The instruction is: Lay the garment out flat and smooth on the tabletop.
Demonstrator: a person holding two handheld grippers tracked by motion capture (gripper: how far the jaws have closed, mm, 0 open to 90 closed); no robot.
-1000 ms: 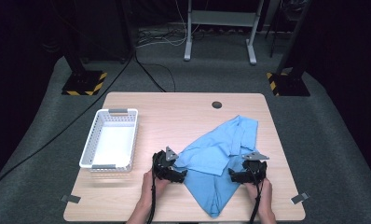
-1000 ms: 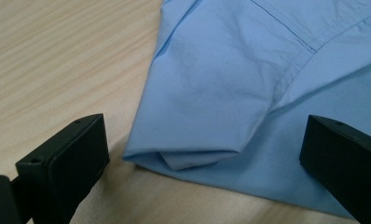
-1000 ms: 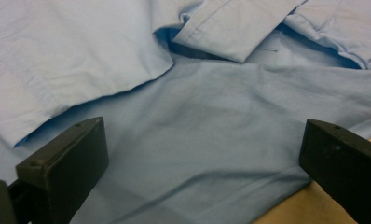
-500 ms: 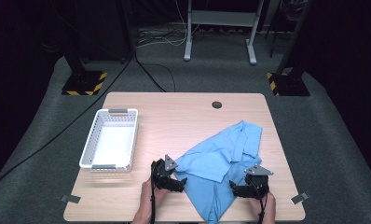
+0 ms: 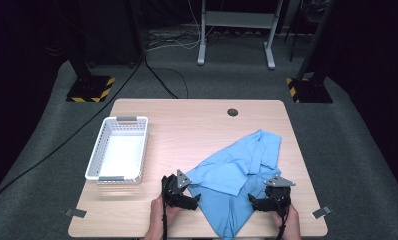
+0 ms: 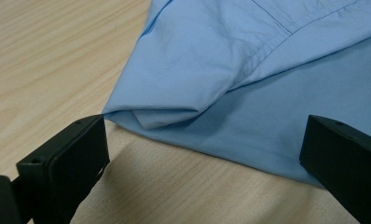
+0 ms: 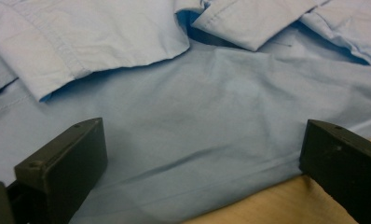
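At the bottom of the high view, the left hand-held gripper and the right hand-held gripper rest on the wooden surface at either side of the near end of the light blue shirt, each with its jaws spread wide and grasping nothing. In the left gripper view the shirt's folded edge lies between the released jaws, and in the right gripper view the shirt fabric spans the gap between the jaws. Farther back, the shirt extends toward the centre right of the high view, and a white basket stands at the centre left, well apart from the shirt.
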